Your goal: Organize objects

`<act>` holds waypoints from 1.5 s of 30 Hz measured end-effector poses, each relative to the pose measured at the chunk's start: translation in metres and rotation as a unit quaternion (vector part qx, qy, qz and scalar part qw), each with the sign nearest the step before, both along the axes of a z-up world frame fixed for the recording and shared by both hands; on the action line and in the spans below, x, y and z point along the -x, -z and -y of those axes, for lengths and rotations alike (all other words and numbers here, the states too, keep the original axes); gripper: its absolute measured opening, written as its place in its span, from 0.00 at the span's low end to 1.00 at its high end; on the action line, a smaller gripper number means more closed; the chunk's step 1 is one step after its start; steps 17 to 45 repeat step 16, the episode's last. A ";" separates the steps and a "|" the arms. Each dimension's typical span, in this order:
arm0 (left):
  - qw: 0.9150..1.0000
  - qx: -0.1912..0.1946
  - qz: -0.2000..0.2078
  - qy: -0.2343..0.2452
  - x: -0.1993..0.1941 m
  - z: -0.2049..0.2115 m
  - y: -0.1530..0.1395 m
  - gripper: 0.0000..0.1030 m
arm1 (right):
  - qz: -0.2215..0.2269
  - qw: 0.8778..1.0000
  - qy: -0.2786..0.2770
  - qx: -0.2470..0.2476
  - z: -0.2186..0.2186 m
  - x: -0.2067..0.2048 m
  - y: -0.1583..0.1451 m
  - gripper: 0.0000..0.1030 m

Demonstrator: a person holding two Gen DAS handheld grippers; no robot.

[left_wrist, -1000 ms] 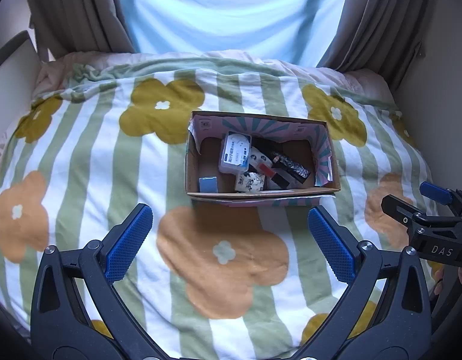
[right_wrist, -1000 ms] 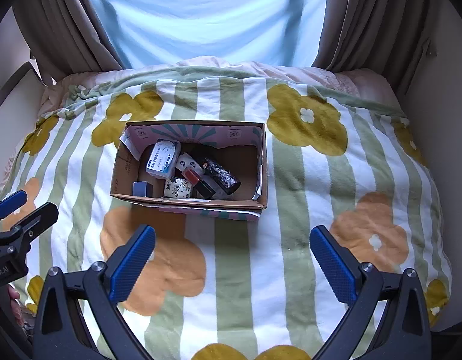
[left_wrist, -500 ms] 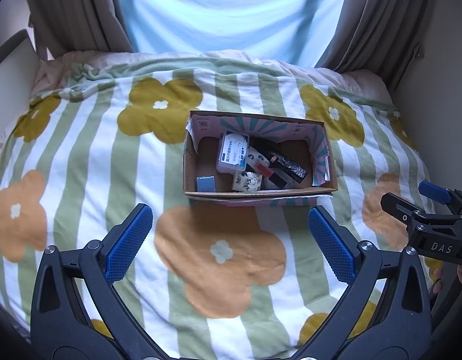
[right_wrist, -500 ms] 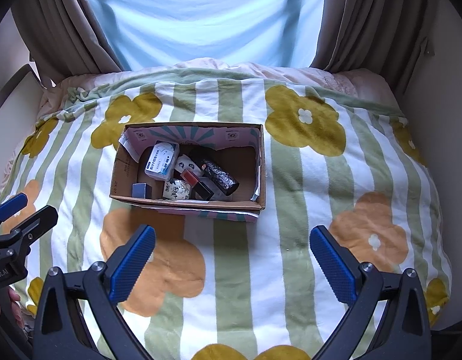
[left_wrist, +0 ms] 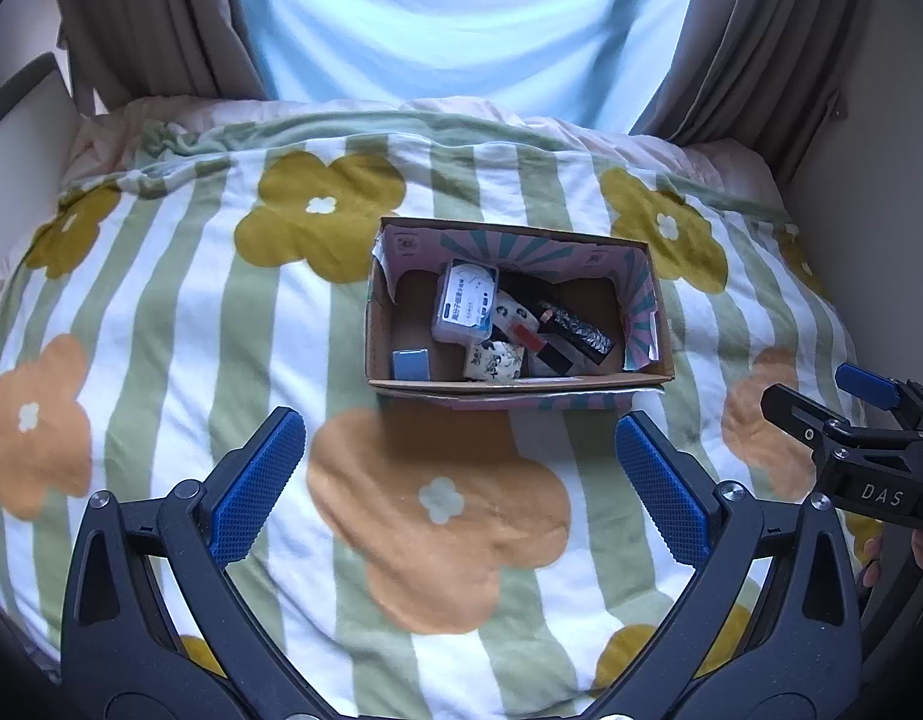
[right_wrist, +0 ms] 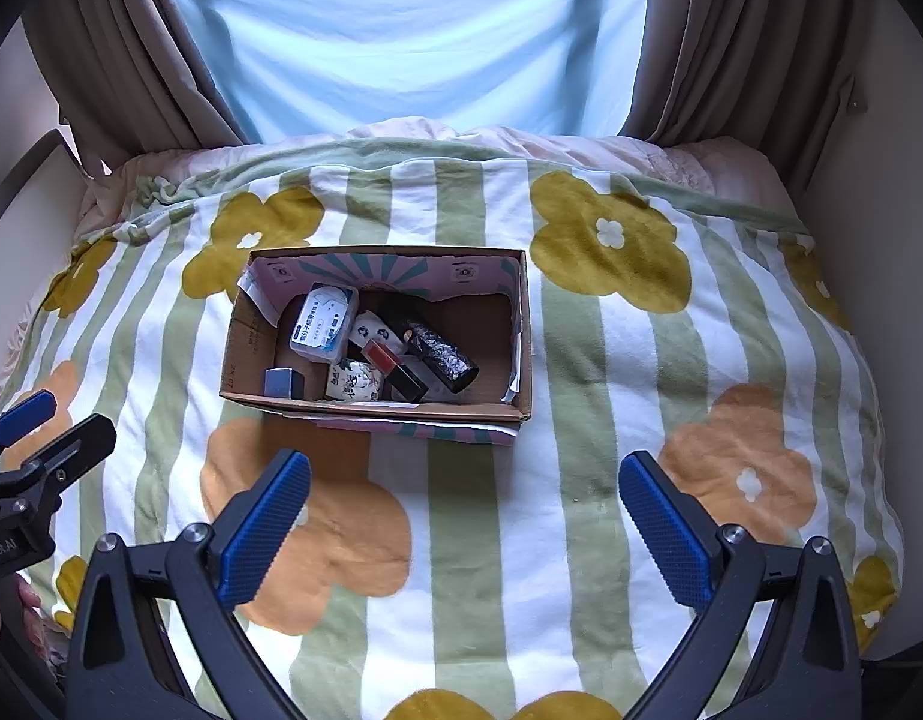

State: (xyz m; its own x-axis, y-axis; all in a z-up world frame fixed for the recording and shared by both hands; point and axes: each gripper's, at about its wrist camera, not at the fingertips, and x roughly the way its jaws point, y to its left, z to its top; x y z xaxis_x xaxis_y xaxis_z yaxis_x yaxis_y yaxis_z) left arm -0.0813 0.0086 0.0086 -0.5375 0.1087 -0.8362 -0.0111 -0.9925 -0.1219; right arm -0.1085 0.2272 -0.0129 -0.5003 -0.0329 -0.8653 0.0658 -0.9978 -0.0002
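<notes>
An open cardboard box (left_wrist: 401, 387) (right_wrist: 239, 354) sits on the bed's flowered quilt. It holds a clear plastic case with a blue label (left_wrist: 464, 309) (right_wrist: 323, 324), a small blue cube (left_wrist: 410, 363) (right_wrist: 279, 383), a patterned white roll (left_wrist: 494, 360) (right_wrist: 353, 381), a red-and-black lipstick (left_wrist: 536, 343) (right_wrist: 395, 366) and a black glittery tube (left_wrist: 575, 329) (right_wrist: 440, 354). My left gripper (left_wrist: 461, 474) is open and empty, held above the quilt in front of the box. My right gripper (right_wrist: 464, 507) is open and empty, in front of the box and to its right.
The striped quilt (left_wrist: 161, 330) (right_wrist: 641, 360) covers the bed. Brown curtains (left_wrist: 143, 18) (right_wrist: 731, 36) and a bright window stand behind it. A wall (left_wrist: 881, 150) runs along the right. The right gripper shows at the left wrist view's right edge (left_wrist: 845, 420); the left one at the right wrist view's left edge (right_wrist: 23, 438).
Both grippers have pulled back and up a little from the box, which looks slightly smaller and higher in both views. Both stay open and empty.
</notes>
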 end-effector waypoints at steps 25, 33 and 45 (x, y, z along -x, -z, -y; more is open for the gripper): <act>0.998 0.042 -0.031 -0.033 -0.010 -0.006 -0.005 1.00 | -0.001 1.000 0.000 -0.003 0.000 0.001 0.000 1.00; 0.998 0.042 -0.031 -0.033 -0.010 -0.006 -0.005 1.00 | -0.001 1.000 0.000 -0.003 0.000 0.001 0.000 1.00; 0.998 0.042 -0.031 -0.033 -0.010 -0.006 -0.005 1.00 | -0.001 1.000 0.000 -0.003 0.000 0.001 0.000 1.00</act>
